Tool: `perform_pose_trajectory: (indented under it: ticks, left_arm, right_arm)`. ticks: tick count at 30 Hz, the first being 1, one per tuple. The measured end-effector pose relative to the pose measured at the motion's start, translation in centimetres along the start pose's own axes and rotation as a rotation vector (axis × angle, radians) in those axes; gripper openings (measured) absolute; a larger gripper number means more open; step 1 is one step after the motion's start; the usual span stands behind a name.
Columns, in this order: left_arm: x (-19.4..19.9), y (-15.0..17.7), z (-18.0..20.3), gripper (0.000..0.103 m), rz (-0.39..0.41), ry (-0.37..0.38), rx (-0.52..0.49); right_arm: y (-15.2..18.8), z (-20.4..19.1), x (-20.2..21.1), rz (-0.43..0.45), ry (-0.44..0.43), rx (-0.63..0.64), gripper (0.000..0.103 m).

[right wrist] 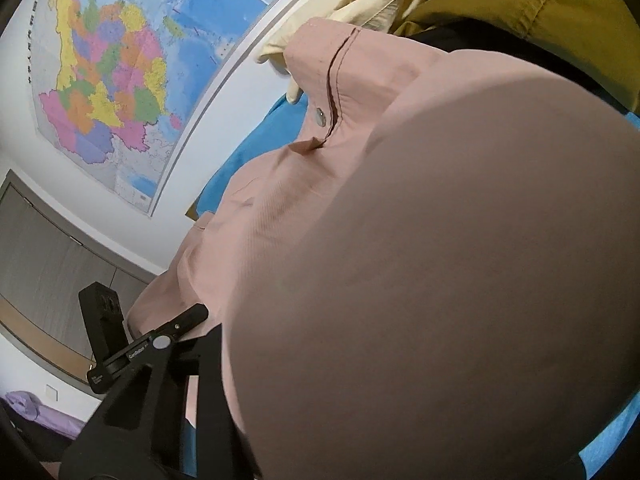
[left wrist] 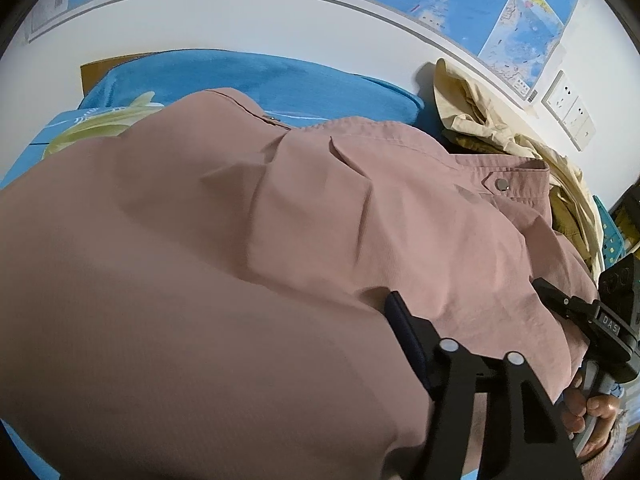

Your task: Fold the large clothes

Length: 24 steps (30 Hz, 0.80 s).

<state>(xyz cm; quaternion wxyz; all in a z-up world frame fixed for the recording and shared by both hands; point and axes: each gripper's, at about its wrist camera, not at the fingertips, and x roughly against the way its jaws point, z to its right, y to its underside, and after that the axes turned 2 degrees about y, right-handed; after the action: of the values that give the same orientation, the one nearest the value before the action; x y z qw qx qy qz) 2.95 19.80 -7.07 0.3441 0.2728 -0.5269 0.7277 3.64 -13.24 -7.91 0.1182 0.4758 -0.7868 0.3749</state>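
Observation:
A large pink garment [left wrist: 280,240] with snap buttons lies spread over a blue bed and fills both views [right wrist: 440,280]. It drapes over my left gripper [left wrist: 320,312] and hides one jaw; only the dark right finger [left wrist: 404,328] shows, pressed against the cloth. In the right wrist view the cloth likewise covers my right gripper [right wrist: 320,340], leaving one black finger [right wrist: 212,368] at its edge. The two grippers sit close together on the same hem: the right gripper [left wrist: 556,296] shows at the left view's edge, held by a hand [left wrist: 592,412]. Whether either pair of pads presses the fabric is hidden.
A blue bedspread [left wrist: 280,76] lies under the garment. A pile of cream and olive clothes [left wrist: 480,128] sits at the far right by the wall. Maps [right wrist: 108,92] hang on the white wall, beside sockets [left wrist: 568,108]. A teal basket [left wrist: 610,240] and grey wardrobe [right wrist: 40,248] stand nearby.

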Motion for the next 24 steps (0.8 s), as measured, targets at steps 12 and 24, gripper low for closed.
perform_pose_trajectory:
  ticks: [12,24]
  left_arm:
    - [0.5,-0.5,-1.1,0.026,-0.009,0.058,0.052]
    - [-0.3,-1.1,-1.9,0.027,-0.035,0.094,0.088]
  right_arm:
    - [-0.4,-0.8,-0.4,-0.025,-0.007,0.052,0.026]
    - [-1.4,0.0,-1.1,-0.065,-0.088,-0.027,0.026]
